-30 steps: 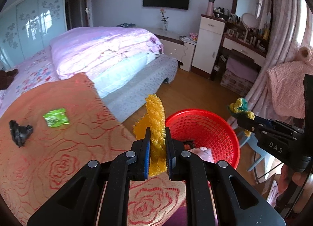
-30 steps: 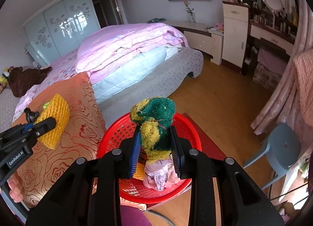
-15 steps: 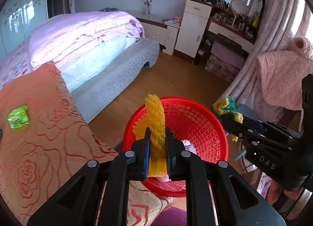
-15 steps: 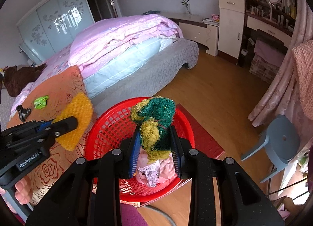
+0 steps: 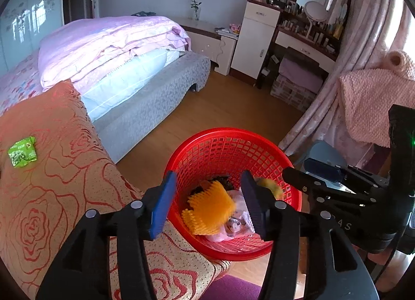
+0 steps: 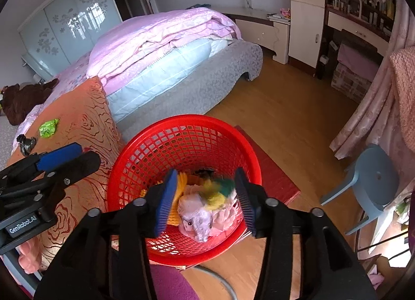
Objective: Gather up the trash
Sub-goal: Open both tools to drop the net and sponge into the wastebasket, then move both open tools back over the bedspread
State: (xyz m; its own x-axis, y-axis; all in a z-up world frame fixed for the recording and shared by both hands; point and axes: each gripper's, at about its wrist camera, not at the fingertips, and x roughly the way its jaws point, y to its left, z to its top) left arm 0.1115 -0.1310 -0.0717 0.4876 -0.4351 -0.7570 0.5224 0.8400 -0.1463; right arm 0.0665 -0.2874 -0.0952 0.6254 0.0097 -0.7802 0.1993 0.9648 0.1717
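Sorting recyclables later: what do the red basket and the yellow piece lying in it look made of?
Red basket: apparently moulded plastic, glossy, walls a grid of square holes. Yellow piece: likely soft foam netting, matte, ribbed with a fringed edge; it could be soft plastic instead.

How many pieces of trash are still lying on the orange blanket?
2: a green snack packet near the blanket's far end, and a small black item just beside it. More may lie out of view.

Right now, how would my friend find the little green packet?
Look at the orange blanket with red roses, beside the red basket. The green packet lies flat on it, far from the basket. It is bright green and shiny; the thing near it is a black clump.
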